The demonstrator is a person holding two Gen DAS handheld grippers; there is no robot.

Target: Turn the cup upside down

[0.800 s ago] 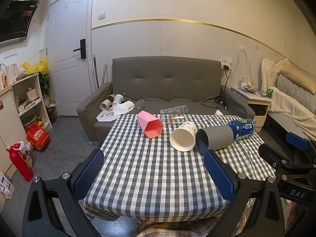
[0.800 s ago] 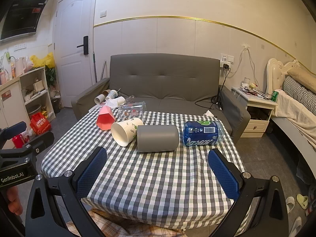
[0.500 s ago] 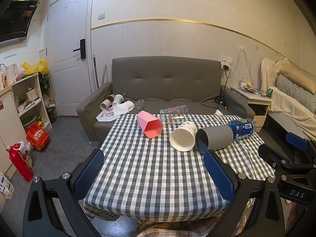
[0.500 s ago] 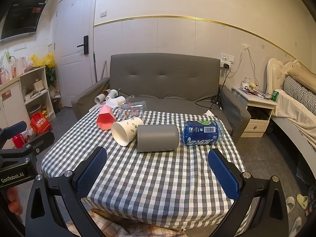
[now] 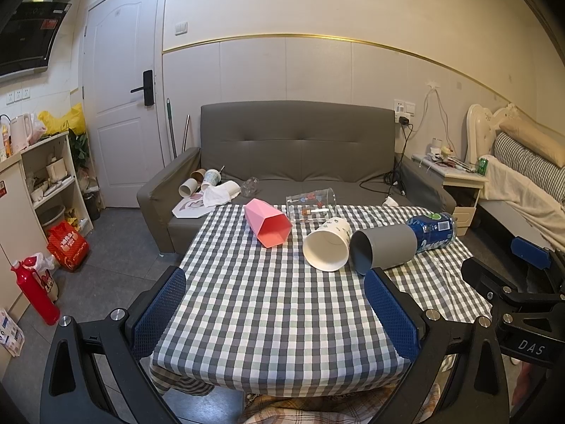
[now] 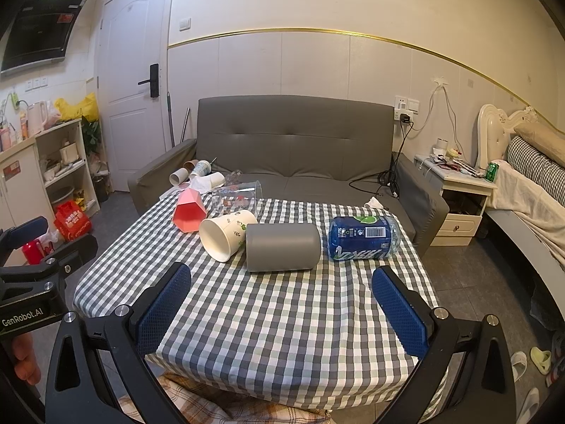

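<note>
- Nothing of the flipping was done, as far as the views showed: every cup on the checked table (image 5: 268, 318) lay on its side, and none stood mouth-down.
- The left gripper (image 5: 275, 314) hung above the near edge of the table with its blue fingers (image 5: 159, 312) spread wide and nothing between them.
- The right gripper (image 6: 282, 311) was likewise held over the near edge, fingers (image 6: 399, 312) wide apart and empty.
- Five vessels lay in a loose row across the far half of the table, well apart from both grippers.
- The pink cup (image 5: 268, 222) lay at the left end, mouth toward the near side.
- The clear glass (image 5: 310, 205) lay just behind it, near the far edge.
- The white paper cup (image 5: 326, 245) lay in the middle, its open mouth facing the left gripper's camera; it looked to be touching the grey cup (image 5: 383, 249) beside it.
- The blue can (image 6: 363, 238) lay at the right end, just beside the grey cup's closed base.
- Which cup was meant could not be told; the grey one sat most squarely ahead of the right gripper.
- Left to do, by my reading: reach in, close on a cup, lift it, turn it mouth-down and set it on the cloth.
</note>
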